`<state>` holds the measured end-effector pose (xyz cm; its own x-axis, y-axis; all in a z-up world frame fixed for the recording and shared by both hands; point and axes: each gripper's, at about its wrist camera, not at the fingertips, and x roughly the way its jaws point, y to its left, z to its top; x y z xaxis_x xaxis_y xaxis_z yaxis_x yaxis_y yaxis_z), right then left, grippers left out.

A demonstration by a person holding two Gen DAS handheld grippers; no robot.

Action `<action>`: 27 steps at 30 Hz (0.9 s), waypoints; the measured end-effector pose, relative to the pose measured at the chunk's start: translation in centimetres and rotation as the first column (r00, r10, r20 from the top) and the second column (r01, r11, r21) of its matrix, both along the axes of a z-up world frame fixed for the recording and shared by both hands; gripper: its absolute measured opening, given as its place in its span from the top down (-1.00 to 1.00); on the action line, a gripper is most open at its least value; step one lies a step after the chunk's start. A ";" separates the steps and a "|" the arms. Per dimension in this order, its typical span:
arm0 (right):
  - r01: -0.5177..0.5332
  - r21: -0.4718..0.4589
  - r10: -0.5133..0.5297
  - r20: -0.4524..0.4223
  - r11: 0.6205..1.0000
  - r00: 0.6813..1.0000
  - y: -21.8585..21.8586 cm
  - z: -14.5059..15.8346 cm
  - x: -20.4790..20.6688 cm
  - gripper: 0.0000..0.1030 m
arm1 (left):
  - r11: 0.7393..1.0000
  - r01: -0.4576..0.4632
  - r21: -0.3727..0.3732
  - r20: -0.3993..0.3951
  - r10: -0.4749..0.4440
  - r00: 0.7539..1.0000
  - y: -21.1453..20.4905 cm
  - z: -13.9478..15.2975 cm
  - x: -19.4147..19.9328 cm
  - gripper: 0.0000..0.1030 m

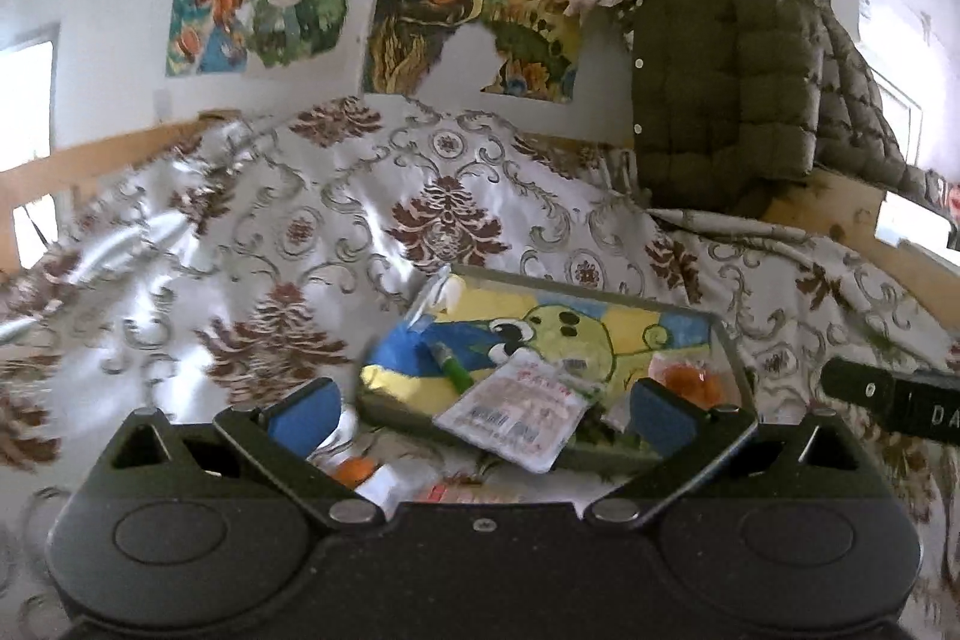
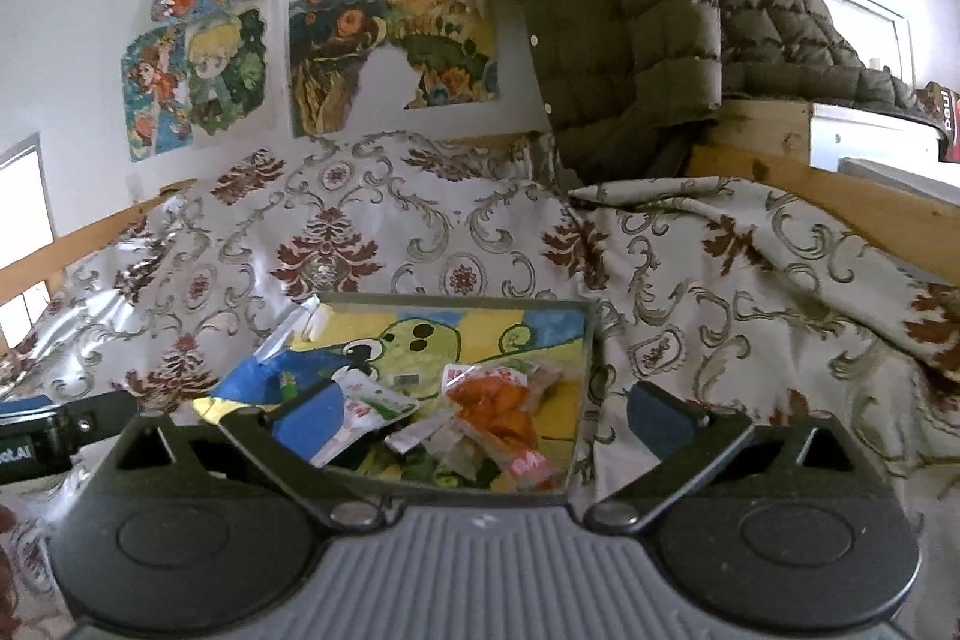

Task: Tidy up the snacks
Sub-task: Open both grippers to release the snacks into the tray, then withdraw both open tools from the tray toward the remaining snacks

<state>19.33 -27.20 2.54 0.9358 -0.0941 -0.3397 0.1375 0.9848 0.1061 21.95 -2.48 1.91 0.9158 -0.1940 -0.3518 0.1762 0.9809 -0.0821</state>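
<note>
Both the left gripper [image 1: 483, 415] and right gripper [image 2: 486, 415] hover wide and empty above the painted tray [image 2: 585, 370], where snack packets [image 2: 498, 409] lie gathered, apparently to keep them together.

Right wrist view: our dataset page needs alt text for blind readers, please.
An open tool hovers empty over a painted tray holding snack packets, among them an orange one, on a patterned cloth. Behind, drawings and a green jacket.
</note>
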 end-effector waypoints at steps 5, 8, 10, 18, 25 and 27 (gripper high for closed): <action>-0.008 -0.002 0.008 0.012 1.000 1.000 0.6 0.0 -4.3 -1.00 | 0.999 -0.038 0.011 -0.018 0.038 0.999 1.2 -0.2 -5.0 -0.99; -0.025 0.001 0.025 0.010 1.000 1.000 1.3 -0.1 -6.5 -1.00 | 0.999 -0.049 0.019 -0.050 0.049 0.998 1.7 -0.6 -7.3 -0.99; -0.037 0.004 0.037 0.012 0.999 0.999 1.7 -0.2 -7.8 -1.00 | 0.998 -0.052 0.032 -0.060 0.054 0.997 1.9 -0.9 -8.8 -0.99; -0.102 -0.047 0.100 -0.046 0.994 0.994 4.4 -1.7 -12.6 -1.00 | 0.994 -0.081 0.071 -0.143 0.091 0.986 2.3 -1.9 -12.2 -0.99; -0.106 -0.032 0.103 -0.077 0.994 0.992 5.6 -2.3 -15.1 -1.00 | 0.987 -0.105 0.122 -0.135 0.121 0.983 1.7 -2.1 -14.3 -0.99; -0.107 -0.039 0.104 -0.083 0.993 0.991 5.8 -2.3 -15.4 -1.00 | 0.986 -0.110 0.122 -0.141 0.127 0.982 1.7 -2.2 -14.6 -0.99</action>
<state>3.96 -21.44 0.21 0.9109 -0.0126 -0.4123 0.0388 0.9977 0.0553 7.31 -0.76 -0.25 0.8661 -0.0382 -0.4984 0.0523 0.9985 0.0144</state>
